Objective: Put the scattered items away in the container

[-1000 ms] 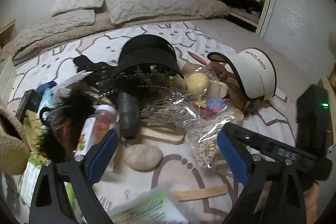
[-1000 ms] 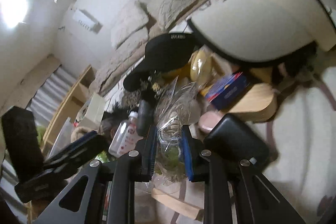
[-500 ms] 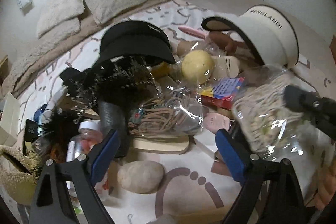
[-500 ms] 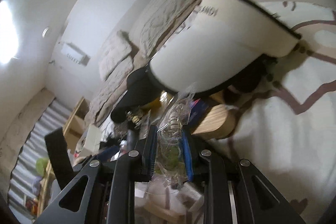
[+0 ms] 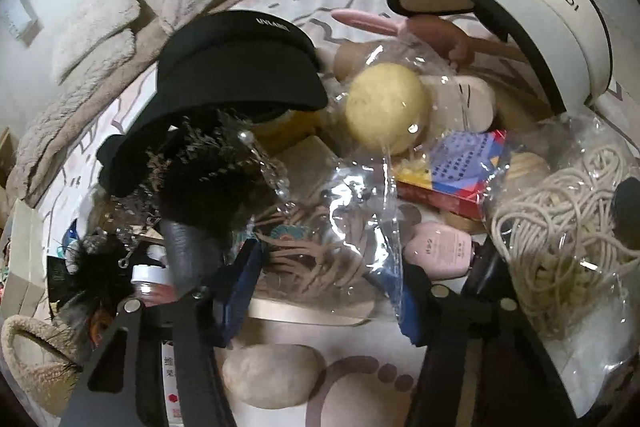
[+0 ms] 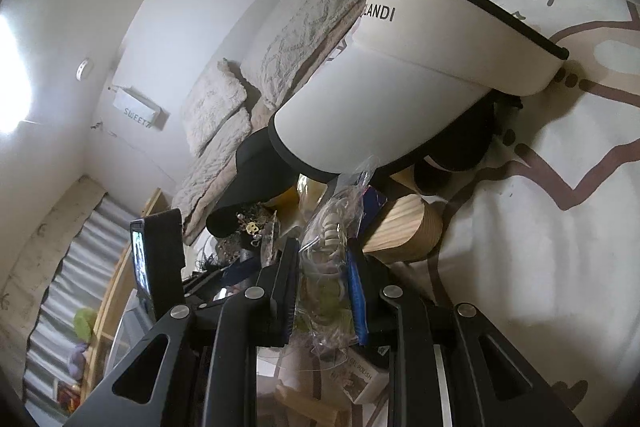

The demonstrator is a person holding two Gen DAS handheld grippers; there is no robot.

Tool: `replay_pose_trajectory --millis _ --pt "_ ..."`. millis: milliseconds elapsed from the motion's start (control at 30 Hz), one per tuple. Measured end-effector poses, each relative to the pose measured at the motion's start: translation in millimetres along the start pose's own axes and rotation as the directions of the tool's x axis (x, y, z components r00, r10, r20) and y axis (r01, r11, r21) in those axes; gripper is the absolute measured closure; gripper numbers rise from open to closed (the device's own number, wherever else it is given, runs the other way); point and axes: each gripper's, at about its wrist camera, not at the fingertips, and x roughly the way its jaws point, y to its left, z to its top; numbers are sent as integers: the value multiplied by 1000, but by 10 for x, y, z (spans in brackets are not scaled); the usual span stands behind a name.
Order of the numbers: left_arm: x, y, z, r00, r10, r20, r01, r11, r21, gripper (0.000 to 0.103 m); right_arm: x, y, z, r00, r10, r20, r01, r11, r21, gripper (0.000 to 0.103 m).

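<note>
A: Right tongs (image 6: 322, 291) clamped tight on the clear bag of cream cord (image 6: 332, 227), lifted off the bed (image 6: 560, 267) just in front of the white visor (image 6: 400, 87). Bag hanging long-axis straight out past the tips.

B: Left tongs (image 5: 320, 291) spread wide, gripping nothing, nosing at the bag of brown cord (image 5: 320, 251) dead ahead. Container? Maybe the fuzzy basket (image 5: 28, 359), far left, so nearer the left side. Can't tell for sure.
</note>
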Motion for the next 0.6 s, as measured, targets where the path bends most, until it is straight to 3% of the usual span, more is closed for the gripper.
replay_pose_trajectory --millis 100,333,600 --pt "-14 26 -5 1000 10 6 -10 1000 28 68 -3 -14 -1 1000 10 -3 -10 1000 6 79" --pt "-43 135 -129 1000 -16 4 16 998 54 77 -8 -37 -2 1000 18 -3 -18 1000 11 79" --pt "-272 376 -179 998 -52 38 54 998 -40 90 -9 -64 -7 1000 21 -6 -21 1000 17 79"
